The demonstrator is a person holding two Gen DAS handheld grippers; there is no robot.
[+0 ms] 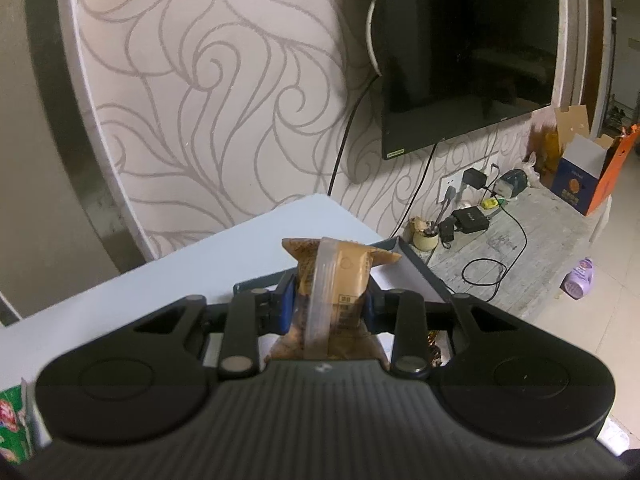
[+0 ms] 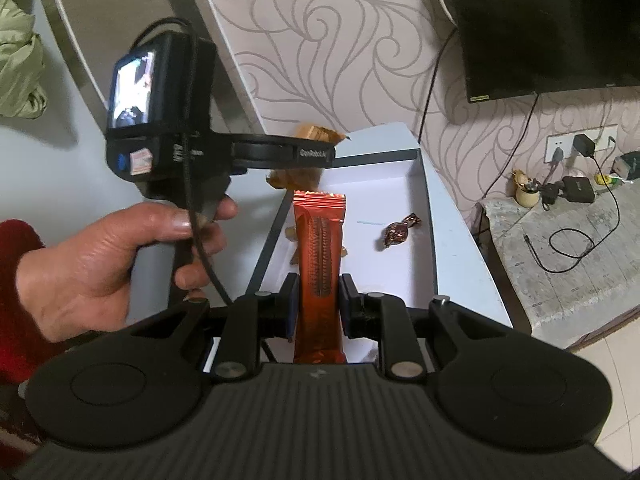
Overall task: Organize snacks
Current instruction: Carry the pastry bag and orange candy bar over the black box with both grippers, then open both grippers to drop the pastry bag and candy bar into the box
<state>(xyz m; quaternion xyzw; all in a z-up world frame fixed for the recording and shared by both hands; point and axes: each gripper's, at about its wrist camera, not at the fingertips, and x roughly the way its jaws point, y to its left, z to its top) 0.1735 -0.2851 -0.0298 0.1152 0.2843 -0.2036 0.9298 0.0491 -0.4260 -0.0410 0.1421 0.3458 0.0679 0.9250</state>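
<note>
Your left gripper [image 1: 329, 304] has its blue-padded fingers [image 1: 286, 300] clamped on a tan snack packet [image 1: 334, 280], which stands upright in the lower centre of the left wrist view, its crimped top edge above the pads. Behind it, a dark-rimmed tray [image 1: 420, 270] sits on the pale counter [image 1: 240, 248], and a green printed packet [image 1: 14, 424] shows at the lower left edge.

Your right gripper [image 2: 319, 304] is likewise clamped on an orange-red snack bar [image 2: 320, 264], held upright at frame centre over the near end of the white-floored tray [image 2: 400, 184]. On the tray floor, right of the bar, lies a dark brown wrapped candy [image 2: 400, 231]; another brownish wrapper [image 2: 291, 233] shows just left of the bar, partly hidden by it.

In the left half of the right wrist view, your left hand [image 2: 120, 248] grips the handle of the other gripper, whose small screen [image 2: 132, 90] is lit; the tan packet pokes out above and below its frame. A dark television [image 1: 472, 56] hangs on the swirl-patterned wall [image 1: 224, 92] at upper right, with plugs and cables on the low stone ledge [image 2: 568, 240] below it.
</note>
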